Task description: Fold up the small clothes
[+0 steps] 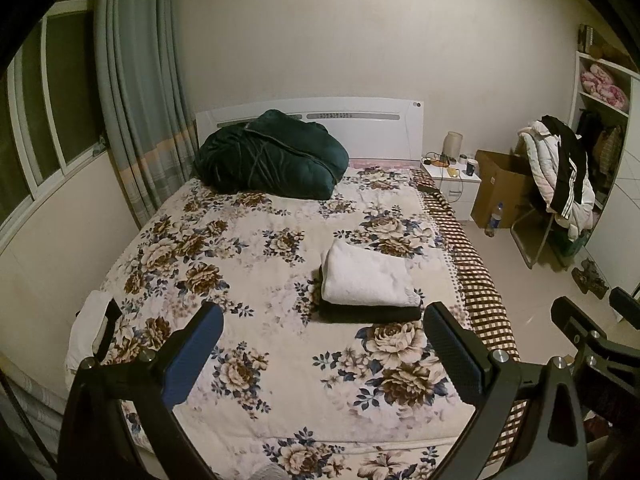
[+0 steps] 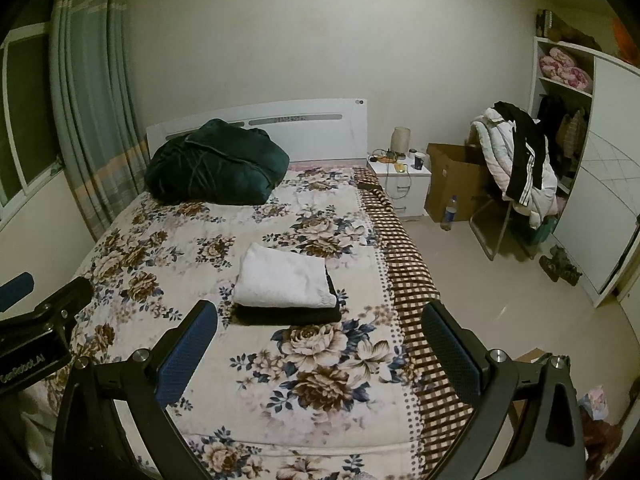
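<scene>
A folded white garment lies on top of a folded black garment on the floral bed cover. The stack also shows in the right wrist view, white over black. My left gripper is open and empty, held above the near part of the bed, short of the stack. My right gripper is open and empty, also above the near bed and apart from the stack. A loose white cloth lies at the bed's left edge.
A dark green bundled quilt sits by the headboard. A white nightstand with a lamp, a cardboard box, a bottle and a chair piled with clothes stand to the right. Curtain and window are on the left.
</scene>
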Action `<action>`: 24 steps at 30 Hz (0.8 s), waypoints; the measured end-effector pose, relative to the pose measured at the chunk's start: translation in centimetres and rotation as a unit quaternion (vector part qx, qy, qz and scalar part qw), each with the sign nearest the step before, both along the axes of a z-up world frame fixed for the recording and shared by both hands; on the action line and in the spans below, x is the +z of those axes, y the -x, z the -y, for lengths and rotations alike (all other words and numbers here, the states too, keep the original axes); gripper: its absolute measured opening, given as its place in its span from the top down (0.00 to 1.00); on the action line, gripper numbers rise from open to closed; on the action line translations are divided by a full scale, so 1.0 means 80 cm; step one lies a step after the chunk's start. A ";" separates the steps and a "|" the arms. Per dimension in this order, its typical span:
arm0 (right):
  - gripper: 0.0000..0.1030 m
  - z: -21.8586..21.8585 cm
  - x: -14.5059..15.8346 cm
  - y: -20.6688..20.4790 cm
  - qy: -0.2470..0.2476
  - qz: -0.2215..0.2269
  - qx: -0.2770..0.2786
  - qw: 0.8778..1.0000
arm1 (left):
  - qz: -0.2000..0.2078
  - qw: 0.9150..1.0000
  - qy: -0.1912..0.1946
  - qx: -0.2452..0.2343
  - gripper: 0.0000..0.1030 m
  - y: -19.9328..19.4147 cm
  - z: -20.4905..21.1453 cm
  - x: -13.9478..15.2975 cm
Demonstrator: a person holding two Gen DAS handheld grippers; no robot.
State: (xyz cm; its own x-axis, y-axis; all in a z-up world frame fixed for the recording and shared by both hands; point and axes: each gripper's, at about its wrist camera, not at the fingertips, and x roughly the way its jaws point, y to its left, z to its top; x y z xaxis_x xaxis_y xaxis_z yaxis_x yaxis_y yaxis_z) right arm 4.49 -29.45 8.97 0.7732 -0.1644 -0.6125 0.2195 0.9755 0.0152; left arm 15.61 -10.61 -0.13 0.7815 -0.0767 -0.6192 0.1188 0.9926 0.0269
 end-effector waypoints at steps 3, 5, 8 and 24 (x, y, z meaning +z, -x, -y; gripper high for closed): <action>0.00 0.001 0.000 -0.001 0.000 0.001 0.001 1.000 | 0.000 1.000 -0.001 0.000 0.01 0.001 0.002 0.000; 0.00 0.001 -0.002 0.001 -0.001 0.001 0.000 1.000 | -0.001 1.000 0.000 0.000 0.01 0.001 0.002 0.000; 0.00 0.001 -0.002 0.004 -0.001 0.001 0.000 1.000 | -0.001 1.000 0.000 0.000 0.01 0.002 0.002 0.000; 0.00 -0.004 -0.006 0.008 -0.005 0.000 -0.001 1.000 | 0.001 1.000 -0.001 0.003 0.01 0.014 0.005 -0.001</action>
